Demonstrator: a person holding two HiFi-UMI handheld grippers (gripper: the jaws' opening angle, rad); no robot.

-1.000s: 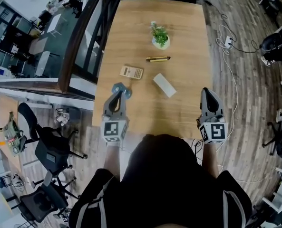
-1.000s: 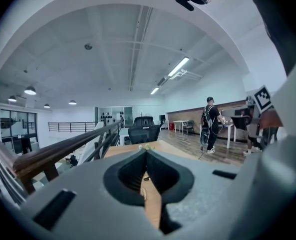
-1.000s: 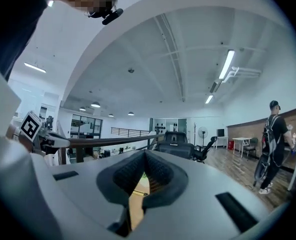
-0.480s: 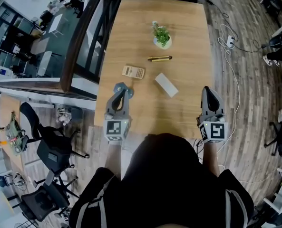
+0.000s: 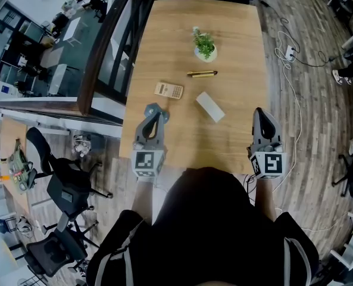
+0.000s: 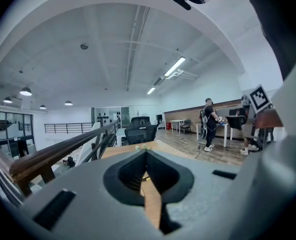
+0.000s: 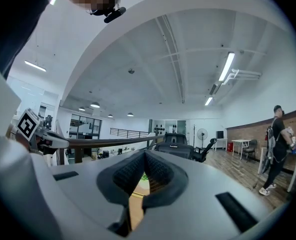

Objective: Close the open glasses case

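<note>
At the left edge of the table the left gripper hovers clenched and empty. The white glasses case lies to its right, long axis slanting down-right, about midway to the right gripper, which is likewise clenched and empty.

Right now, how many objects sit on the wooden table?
4: a potted plant farthest away, a slim pen-like stick just nearer, a calculator left of centre, a white case right of it. The person's head may hide the near edge.

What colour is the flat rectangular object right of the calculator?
Plain white flat rectangular object; shows best in the head view.
</note>
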